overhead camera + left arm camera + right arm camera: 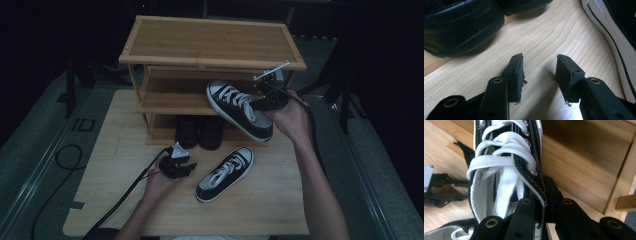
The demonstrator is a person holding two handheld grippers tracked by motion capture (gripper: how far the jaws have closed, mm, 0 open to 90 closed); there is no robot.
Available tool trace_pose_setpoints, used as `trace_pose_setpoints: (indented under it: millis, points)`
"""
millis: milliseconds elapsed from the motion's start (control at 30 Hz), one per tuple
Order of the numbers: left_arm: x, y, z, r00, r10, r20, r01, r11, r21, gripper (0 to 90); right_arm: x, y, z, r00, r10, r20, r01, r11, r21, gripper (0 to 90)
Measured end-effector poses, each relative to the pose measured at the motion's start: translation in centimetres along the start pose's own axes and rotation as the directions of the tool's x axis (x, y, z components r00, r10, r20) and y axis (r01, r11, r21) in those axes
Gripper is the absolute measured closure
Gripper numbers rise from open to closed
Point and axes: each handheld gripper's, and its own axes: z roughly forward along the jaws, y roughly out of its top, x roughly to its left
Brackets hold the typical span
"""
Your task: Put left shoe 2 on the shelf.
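My right gripper (264,102) is shut on the collar of a black canvas sneaker with white laces (239,108), held in the air in front of the middle shelf of a bamboo shoe rack (212,40). In the right gripper view the sneaker's side wall (534,170) is pinched between the jaws of the right gripper (543,207). The matching sneaker (225,173) lies on the table, toe toward me. My left gripper (189,165) rests low on the tabletop left of that sneaker, open with nothing between its fingers (515,75); the sneaker's white sole (614,45) is at its right.
A pair of black shoes (199,131) stands on the rack's bottom shelf, one toe cap (461,25) close ahead of the left gripper (539,75). The wooden table (115,150) has bare room at the left and front. Cables trail off the left side.
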Motion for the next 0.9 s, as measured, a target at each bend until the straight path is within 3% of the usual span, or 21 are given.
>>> trace_pose_setpoints:
  millis: [200,467,633,700,833,900]
  points:
    - [0.0,0.0,0.0,1.0000,-0.001,-0.001,0.001,1.0000,-0.001,58.0,0.2,0.0,0.3,0.9993,0.033,0.020,-0.032,0.9993,-0.021,88.4]
    - [-0.1,0.0,0.0,1.0000,-0.002,0.000,0.002,1.0000,-0.001,58.0,0.0,-0.2,0.6,0.9972,0.073,0.010,-0.073,0.9966,-0.037,88.0]
    - [-0.1,0.0,0.0,1.0000,-0.002,-0.002,0.002,1.0000,-0.003,58.0,-0.4,-0.5,0.6,0.9933,0.113,-0.025,-0.115,0.9910,-0.069,83.9]
    - [-0.1,0.0,0.0,1.0000,-0.002,-0.003,0.002,1.0000,-0.003,58.0,-0.7,-0.5,0.3,0.9883,0.137,-0.068,-0.143,0.9847,-0.099,79.8]
    - [-0.1,0.0,0.0,1.0000,-0.001,-0.004,0.001,1.0000,-0.003,57.9,-0.8,-0.6,0.2,0.9903,0.119,-0.071,-0.125,0.9880,-0.090,71.7]
    - [-0.1,0.0,0.0,1.0000,-0.001,-0.004,0.001,1.0000,-0.003,57.9,-0.8,-0.7,0.2,0.9917,0.112,-0.063,-0.118,0.9872,-0.107,72.3]
